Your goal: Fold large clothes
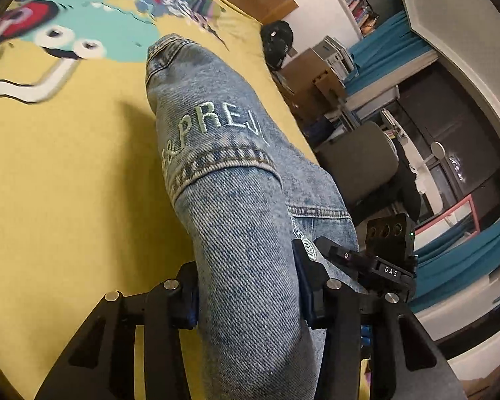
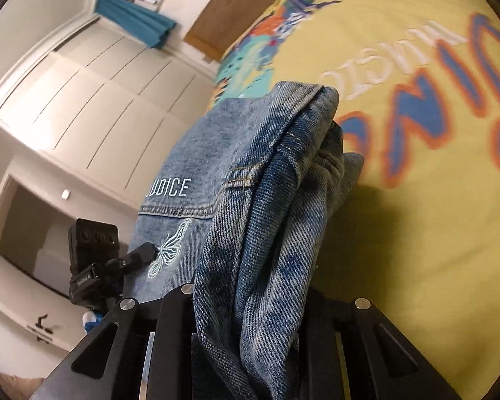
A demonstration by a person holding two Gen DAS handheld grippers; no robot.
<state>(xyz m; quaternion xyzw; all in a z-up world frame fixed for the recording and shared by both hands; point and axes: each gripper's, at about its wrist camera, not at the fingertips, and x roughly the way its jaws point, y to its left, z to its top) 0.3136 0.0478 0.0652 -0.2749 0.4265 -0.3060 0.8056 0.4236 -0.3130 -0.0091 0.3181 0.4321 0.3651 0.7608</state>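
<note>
Denim jacket [image 1: 236, 173] is hanging between my two grippers, near me, over the yellow bed [image 1: 66, 173]. My left gripper [image 1: 246, 303] and right gripper [image 2: 250, 326] are each pinching a bunch with closed jaws, so I am keeping it off the bed for folding.

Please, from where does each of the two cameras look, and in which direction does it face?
Left wrist: sits on the left gripper, looks along its fingers, slightly downward, over the denim jacket and yellow bedspread to a cluttered room side; the other gripper shows at right.
Right wrist: sits on the right gripper, faces bunched denim, bedspread and white cupboards.
Shared: jacket, bedspread; each gripper clamps denim.
</note>
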